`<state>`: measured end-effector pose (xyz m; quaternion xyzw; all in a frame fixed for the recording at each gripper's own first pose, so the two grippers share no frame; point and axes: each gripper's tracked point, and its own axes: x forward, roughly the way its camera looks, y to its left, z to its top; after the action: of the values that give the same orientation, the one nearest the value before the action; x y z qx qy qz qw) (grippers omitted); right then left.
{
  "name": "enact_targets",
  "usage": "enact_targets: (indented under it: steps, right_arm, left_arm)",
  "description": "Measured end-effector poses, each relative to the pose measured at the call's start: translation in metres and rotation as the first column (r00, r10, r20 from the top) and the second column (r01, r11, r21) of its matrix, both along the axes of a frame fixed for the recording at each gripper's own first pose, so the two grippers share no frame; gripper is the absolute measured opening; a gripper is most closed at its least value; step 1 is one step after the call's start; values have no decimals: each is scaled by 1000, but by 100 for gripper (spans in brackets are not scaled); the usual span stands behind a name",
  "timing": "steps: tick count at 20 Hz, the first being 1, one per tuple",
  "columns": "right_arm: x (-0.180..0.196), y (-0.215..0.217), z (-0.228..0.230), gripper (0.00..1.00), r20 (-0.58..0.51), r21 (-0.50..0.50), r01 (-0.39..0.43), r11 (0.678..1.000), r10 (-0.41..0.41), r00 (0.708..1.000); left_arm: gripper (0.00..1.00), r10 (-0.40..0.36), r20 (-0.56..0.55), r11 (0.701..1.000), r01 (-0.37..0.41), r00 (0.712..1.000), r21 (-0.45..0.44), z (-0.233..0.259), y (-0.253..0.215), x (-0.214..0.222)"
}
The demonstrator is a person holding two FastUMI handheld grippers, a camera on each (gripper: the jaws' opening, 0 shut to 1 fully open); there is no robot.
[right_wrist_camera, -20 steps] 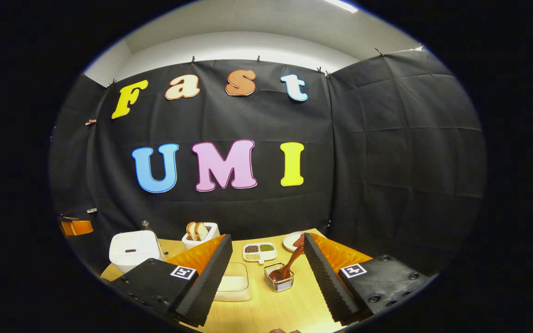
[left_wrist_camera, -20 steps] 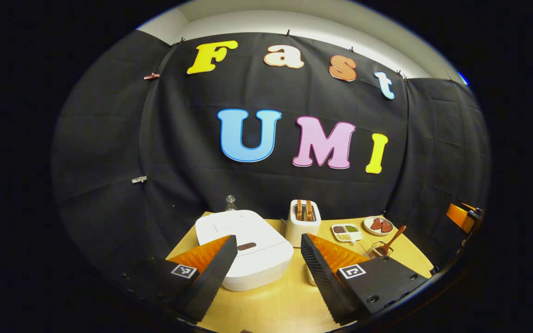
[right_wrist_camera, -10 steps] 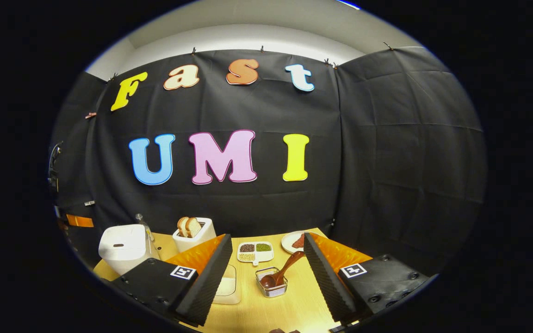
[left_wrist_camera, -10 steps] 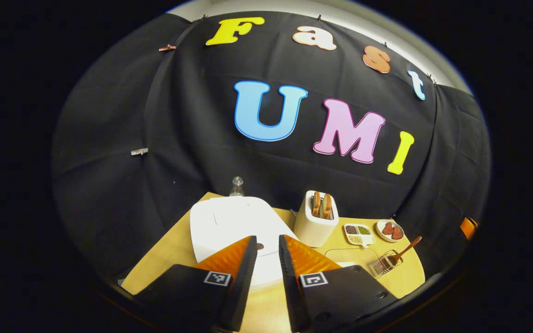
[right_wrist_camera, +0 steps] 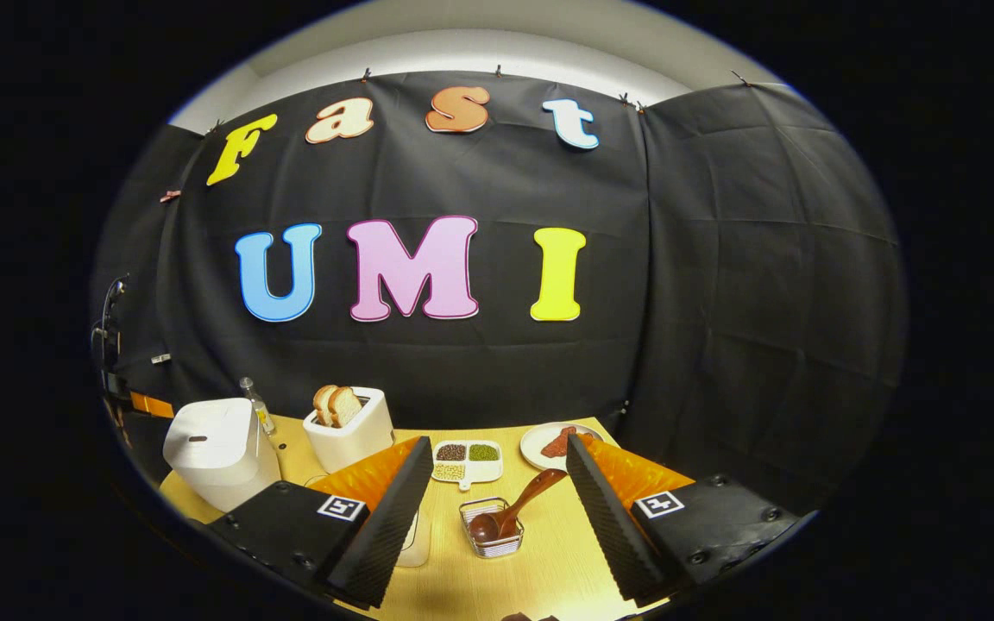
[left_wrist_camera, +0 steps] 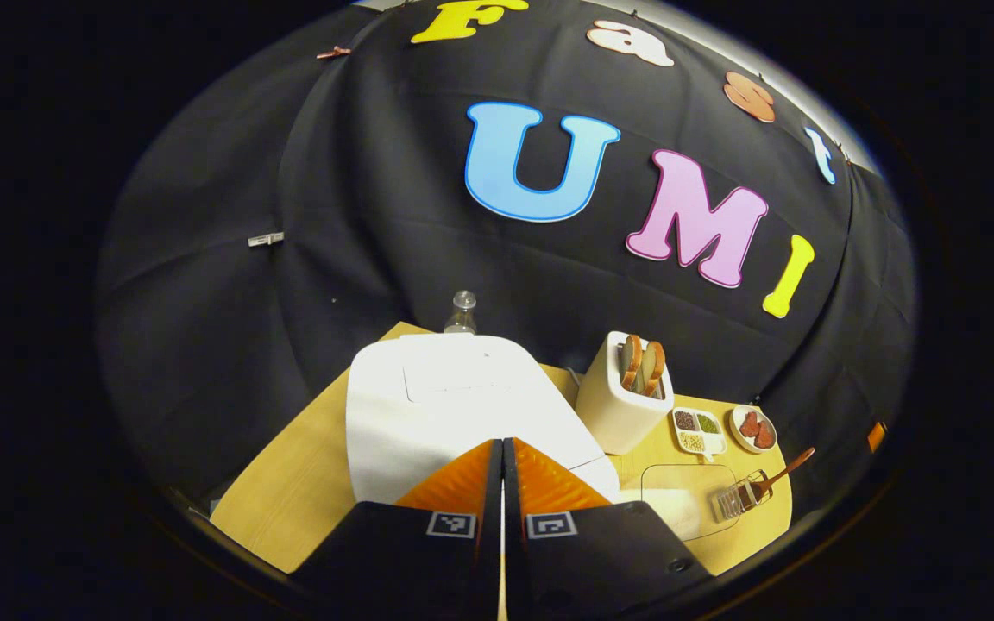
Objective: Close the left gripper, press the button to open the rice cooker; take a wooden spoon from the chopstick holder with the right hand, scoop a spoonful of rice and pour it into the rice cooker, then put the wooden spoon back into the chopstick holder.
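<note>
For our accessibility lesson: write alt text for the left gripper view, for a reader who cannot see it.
The left tongs, shut with nothing between them, point down at the closed white rice cooker on a wooden table. To its right stand a toaster with bread, a sectioned dish, a small plate and a wooden spoon in its holder.

Both views downward over shared table [right_wrist_camera: 549, 552]
</note>
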<state>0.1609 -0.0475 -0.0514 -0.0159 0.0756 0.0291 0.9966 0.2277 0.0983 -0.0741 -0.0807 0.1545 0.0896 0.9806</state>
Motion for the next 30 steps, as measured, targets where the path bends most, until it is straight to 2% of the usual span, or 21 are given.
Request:
enact_targets:
  steps: [8,17,18,19,23,26,30]
  right_arm:
    - [12,-10,-20,98,-51,-1,10,1000,-10,999]
    - [15,-19,-31,98,-70,-1,27,1000,-27,997]
    - [14,-19,-31,98,-69,-1,24,1000,-24,997]
    - [14,-19,-32,98,-66,0,22,1000,-22,998]
    - [10,-19,-37,98,-75,10,3,1000,-2,997]
    - [5,-29,-39,97,-77,3,17,1000,-17,997]
    - [8,-39,-43,98,-85,32,28,999,-25,996]
  left_arm:
    - [6,17,-89,1000,-16,996,12,-41,3,39]
    - [7,47,-101,998,-43,994,42,-51,5,42]
    - [10,51,-101,998,-46,994,46,-52,6,43]
    - [7,55,-114,998,-52,992,34,-56,6,43]
    - [7,68,-77,997,-70,995,-25,-45,7,40]
    - [7,97,30,995,-98,995,28,-9,4,28]
    - [7,113,166,986,-131,980,105,51,-5,-2]
